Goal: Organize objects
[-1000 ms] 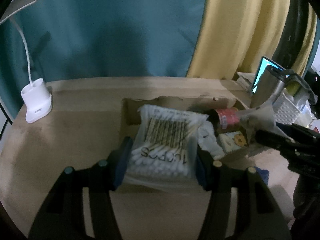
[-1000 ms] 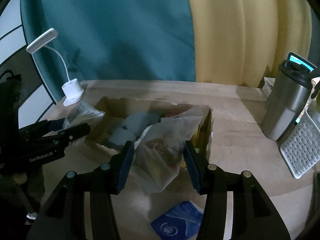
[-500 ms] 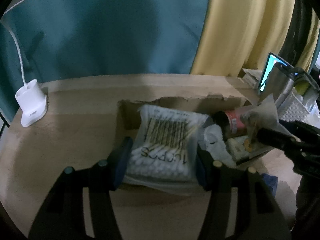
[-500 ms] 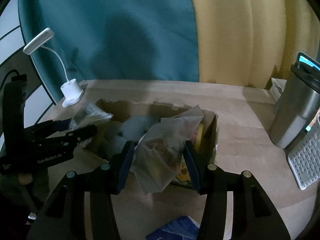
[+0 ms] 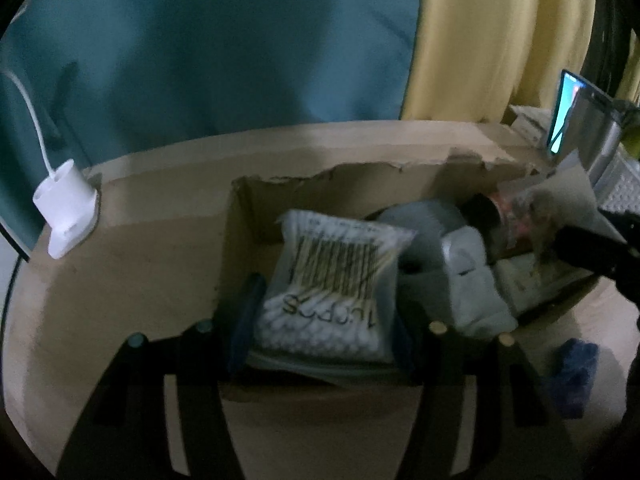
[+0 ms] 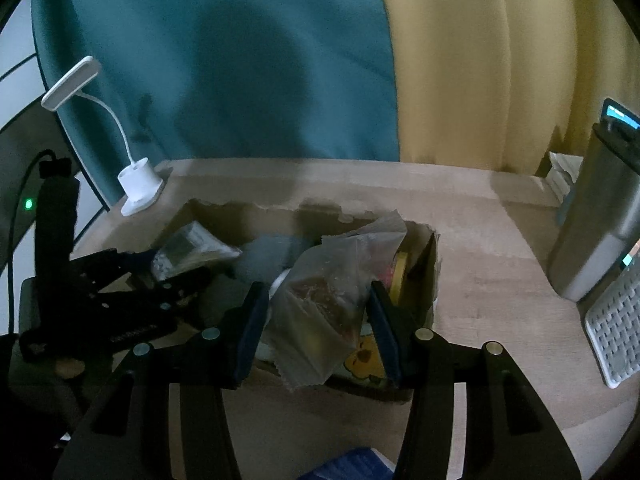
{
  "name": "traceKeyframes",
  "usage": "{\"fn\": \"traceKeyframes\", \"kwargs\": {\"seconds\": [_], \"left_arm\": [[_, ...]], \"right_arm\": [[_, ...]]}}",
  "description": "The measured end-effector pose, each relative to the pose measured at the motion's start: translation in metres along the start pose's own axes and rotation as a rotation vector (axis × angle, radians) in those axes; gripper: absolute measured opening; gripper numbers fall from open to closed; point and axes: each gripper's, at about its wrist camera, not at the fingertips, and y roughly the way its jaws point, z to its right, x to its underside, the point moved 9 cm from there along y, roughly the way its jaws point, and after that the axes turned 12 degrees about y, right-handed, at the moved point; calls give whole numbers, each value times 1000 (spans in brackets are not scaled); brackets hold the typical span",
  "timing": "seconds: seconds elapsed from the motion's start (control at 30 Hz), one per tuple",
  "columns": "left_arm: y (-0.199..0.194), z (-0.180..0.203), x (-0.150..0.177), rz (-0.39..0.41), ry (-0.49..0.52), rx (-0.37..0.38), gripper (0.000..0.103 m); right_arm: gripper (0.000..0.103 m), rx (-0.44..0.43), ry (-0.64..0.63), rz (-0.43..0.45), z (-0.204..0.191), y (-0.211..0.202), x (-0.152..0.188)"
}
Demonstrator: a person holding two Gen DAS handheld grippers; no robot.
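At the far left corner of the table [image 6: 472, 240] I see a white desk lamp [image 6: 138, 184]. My left gripper [image 5: 324, 320] has the bag of cotton swabs [image 5: 332, 280] between its blue pads, over the left end of the cardboard box [image 5: 240, 240]; its jaws have just been opening, and I cannot tell whether the pads press the bag. My right gripper [image 6: 316, 322] is clamped on a clear plastic bag [image 6: 328, 300] of brownish contents, over the box's right end and near edge. Inside the box lie a grey bundle [image 6: 272, 256] and a yellow-printed packet [image 6: 362, 358]. A steel tumbler [image 6: 596, 236] and white basket [image 6: 616, 328] stand near the table's right edge.
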Motion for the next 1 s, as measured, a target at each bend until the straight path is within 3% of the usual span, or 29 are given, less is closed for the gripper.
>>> {"fn": "traceKeyframes", "kwargs": {"seconds": [0.33, 0.8, 1.0], "left_arm": [[-5, 0, -3, 26, -37, 39, 74], [-30, -27, -16, 105, -96, 16, 75], [-23, -39, -14, 96, -107, 2, 75]], "right_arm": [[54, 24, 9, -17, 5, 7, 2], [54, 29, 5, -17, 2, 10, -2], [54, 31, -4, -16, -3, 11, -4]]}}
